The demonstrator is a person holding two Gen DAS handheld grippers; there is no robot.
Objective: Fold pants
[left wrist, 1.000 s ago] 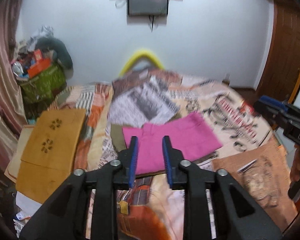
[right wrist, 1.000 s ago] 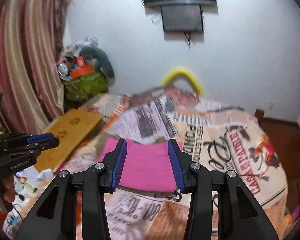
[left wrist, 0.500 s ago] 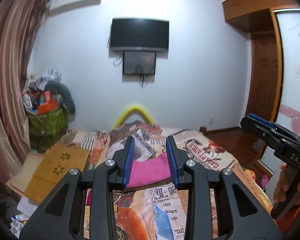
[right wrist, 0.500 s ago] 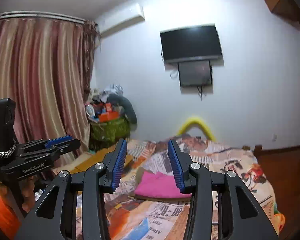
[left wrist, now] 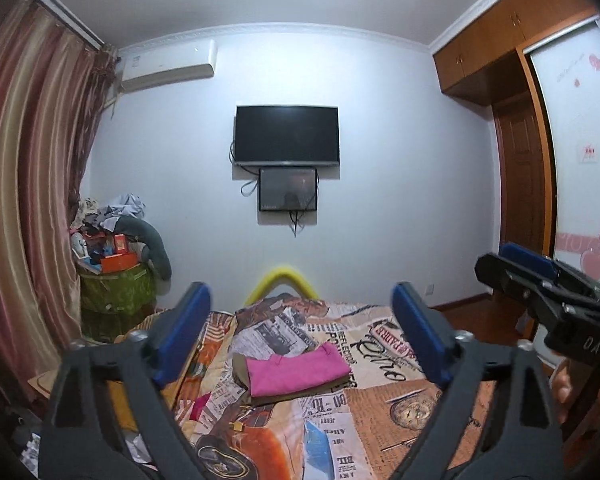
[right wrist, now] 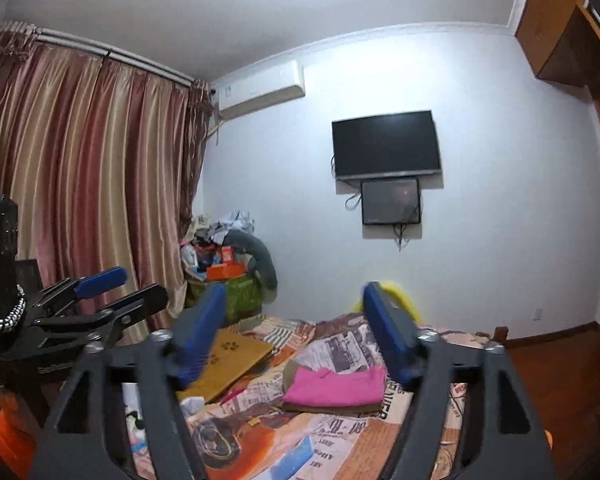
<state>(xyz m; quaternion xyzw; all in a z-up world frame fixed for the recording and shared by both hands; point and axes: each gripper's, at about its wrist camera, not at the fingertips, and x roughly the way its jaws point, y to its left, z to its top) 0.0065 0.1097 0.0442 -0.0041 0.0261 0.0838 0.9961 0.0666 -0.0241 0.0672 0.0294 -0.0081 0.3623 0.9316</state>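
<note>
Left wrist: one folded pink pants (left wrist: pixel 298 370).

wall tv (left wrist: pixel 287 135), striped curtain (right wrist: pixel 80 184), perhaps laundry heap (left wrist: pixel 114 216)

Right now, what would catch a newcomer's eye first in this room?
The folded pink pants on a tan garment, mid-bed on the newspaper-print bedspread. Next, the black TV on the far wall. Both the left gripper and right gripper hang open above the bed.
</note>
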